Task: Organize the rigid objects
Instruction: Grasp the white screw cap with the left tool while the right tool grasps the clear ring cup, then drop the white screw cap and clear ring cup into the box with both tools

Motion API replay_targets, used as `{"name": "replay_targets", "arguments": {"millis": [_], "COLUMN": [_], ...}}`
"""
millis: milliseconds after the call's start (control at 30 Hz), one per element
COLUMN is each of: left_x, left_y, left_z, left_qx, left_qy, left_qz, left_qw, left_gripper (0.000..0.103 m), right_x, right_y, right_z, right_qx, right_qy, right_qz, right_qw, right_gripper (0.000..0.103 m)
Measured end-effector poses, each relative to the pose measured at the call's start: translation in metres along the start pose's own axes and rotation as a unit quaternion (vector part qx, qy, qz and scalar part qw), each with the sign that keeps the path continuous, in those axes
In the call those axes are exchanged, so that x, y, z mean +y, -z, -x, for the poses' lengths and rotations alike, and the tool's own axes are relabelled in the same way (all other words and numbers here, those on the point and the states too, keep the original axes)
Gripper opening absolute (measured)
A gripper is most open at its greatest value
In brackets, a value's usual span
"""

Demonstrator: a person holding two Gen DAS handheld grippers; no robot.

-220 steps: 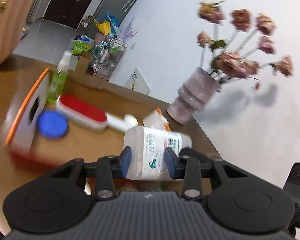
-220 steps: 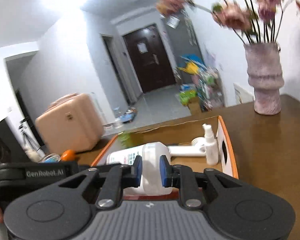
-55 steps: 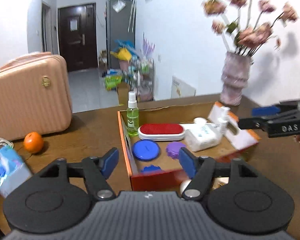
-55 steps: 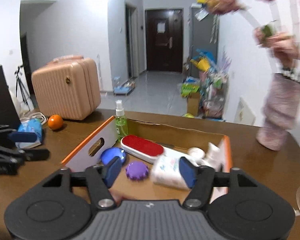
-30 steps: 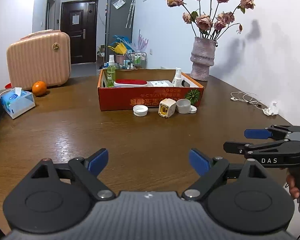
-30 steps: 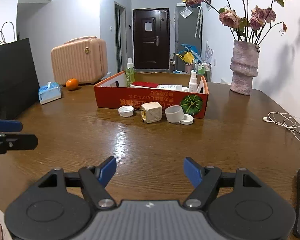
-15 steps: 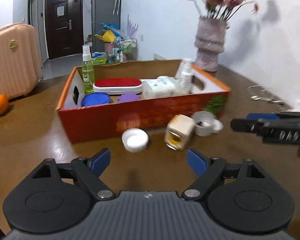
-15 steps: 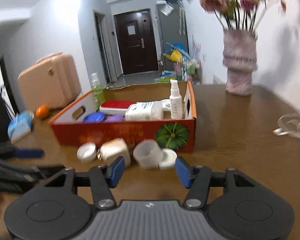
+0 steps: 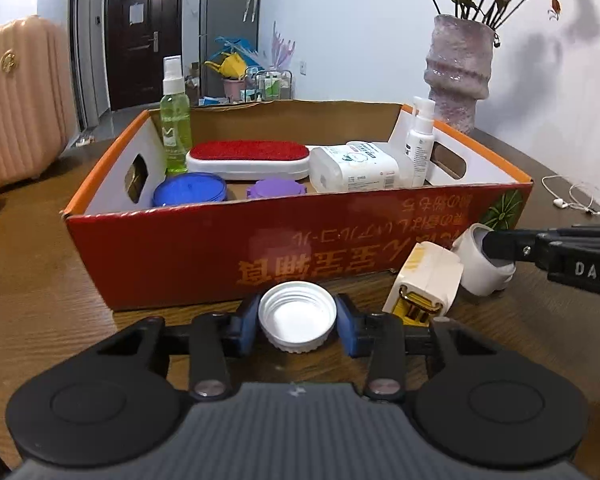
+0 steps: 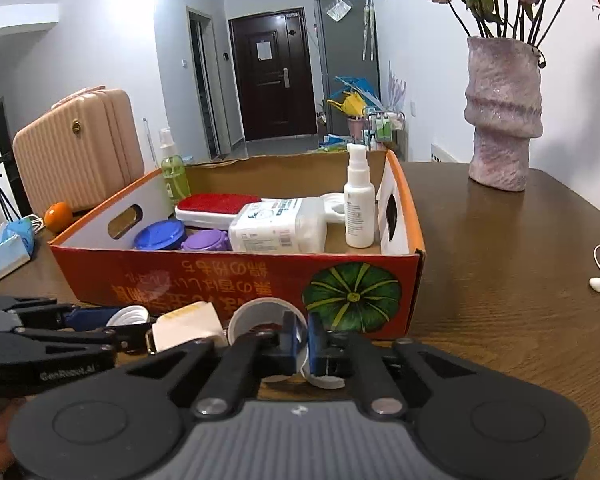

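White plastic – a screw cap lies hollow side up on the wooden table just before the orange box, and the left gripper has its blue pads pressed against the cap's two sides. The right gripper, jaws nearly together, pinches the wall of a white cup lying on its side – mouth toward the box.

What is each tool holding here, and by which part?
Left tool clamps the white cap across its rim. Right tool pinches the white cup's wall.
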State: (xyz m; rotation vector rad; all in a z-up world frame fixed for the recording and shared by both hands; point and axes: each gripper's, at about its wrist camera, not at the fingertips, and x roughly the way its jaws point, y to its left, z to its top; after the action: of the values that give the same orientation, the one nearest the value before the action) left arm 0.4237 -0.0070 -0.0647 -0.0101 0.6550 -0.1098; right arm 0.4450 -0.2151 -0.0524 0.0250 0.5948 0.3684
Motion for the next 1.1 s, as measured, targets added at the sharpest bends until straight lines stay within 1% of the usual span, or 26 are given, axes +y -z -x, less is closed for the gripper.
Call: {"name": "replay_targets", "arguments": {"millis": [67, 100, 167, 233, 267, 300, 400, 467, 533, 600, 700, 833, 900, 933, 1000, 1033, 1100], "left_x": [0.001, 0.0, -0.001, -0.002, -0.003, -0.003, -0.007, -0.012, -0.018, -0.021, -0.021, -0.019, -0.015, -0.012, -0.007, -0.002, 0.009], "left_y": [0.0, -0.001, -0.001, 0.003, 0.008, 0.016, 0.045, 0.062, 0.075, 0.081, 0.081, 0.074, 0.062, 0.053, 0.024, 0.008, -0.028], "left_z": [0.004, 0.008, 0.02, 0.041, 0.053, 0.07, 0.117, 0.14, 0.16, 0.177, 0.192, 0.2, 0.197, 0.194, 0.182, 0.174, 0.151], "left_qx": [-0.004, -0.006, -0.013, -0.019, -0.021, -0.025, -0.033, -0.031, -0.031, -0.039, -0.054, -0.071, -0.08, -0.089, -0.106, -0.109, -0.106], "left_qy": [-0.003, -0.01, -0.02, -0.026, -0.025, -0.021, -0.007, -0.004, 0.001, 0.008, 0.014, 0.02, 0.021, 0.018, 0.0, -0.006, 0.006], "left_qz": [0.003, 0.001, 0.0, 0.014, 0.024, 0.037, 0.055, 0.052, 0.039, 0.032, 0.034, 0.034, 0.033, 0.027, -0.002, -0.009, -0.017], "left_qw": [1.0, 0.9999, 0.9997, 0.9994, 0.9992, 0.9988, 0.9979, 0.9981, 0.9988, 0.9987, 0.9979, 0.9967, 0.996, 0.9955, 0.9943, 0.994, 0.9942], "left_gripper": [0.04, 0.04, 0.04, 0.04, 0.04, 0.04, 0.04, 0.04, 0.04, 0.04, 0.04, 0.04, 0.04, 0.04, 0.04, 0.04, 0.04], "right_x": [-0.002, -0.002, -0.003, 0.003, 0.007, 0.011, 0.019, 0.032, 0.045, 0.056, 0.064, 0.057, 0.051, 0.049, 0.042, 0.037, 0.026], "right_y": [0.002, 0.002, 0.002, 0.005, 0.009, 0.015, 0.038, 0.055, 0.068, 0.075, 0.079, 0.068, 0.058, 0.048, 0.019, 0.003, -0.035], "right_z": [-0.001, 0.0, 0.007, 0.021, 0.033, 0.044, 0.075, 0.095, 0.111, 0.124, 0.141, 0.155, 0.154, 0.151, 0.142, 0.136, 0.12], "right_qx": [0.003, 0.002, -0.01, -0.019, -0.023, -0.024, -0.012, -0.004, 0.006, 0.009, -0.002, -0.019, -0.021, -0.024, -0.038, -0.043, -0.053], "right_qy": [0.001, 0.0, 0.0, 0.019, 0.025, 0.021, -0.002, -0.009, -0.014, -0.016, -0.013, -0.004, -0.005, -0.003, 0.009, 0.013, 0.018], "right_qz": [-0.004, -0.007, -0.016, -0.012, -0.009, -0.012, -0.039, -0.029, -0.015, -0.004, 0.002, -0.009, -0.005, 0.007, 0.038, 0.045, 0.057], "right_qw": [1.0, 1.0, 1.0, 1.0, 0.999, 0.999, 0.999, 1.0, 1.0, 1.0, 1.0, 1.0, 1.0, 1.0, 0.998, 0.998, 0.997], "right_gripper": [0.005, 0.005, 0.005, 0.005, 0.005, 0.005, 0.005, 0.005, 0.005, 0.005, 0.005, 0.005, 0.005, 0.005, 0.005, 0.005, 0.005]}}
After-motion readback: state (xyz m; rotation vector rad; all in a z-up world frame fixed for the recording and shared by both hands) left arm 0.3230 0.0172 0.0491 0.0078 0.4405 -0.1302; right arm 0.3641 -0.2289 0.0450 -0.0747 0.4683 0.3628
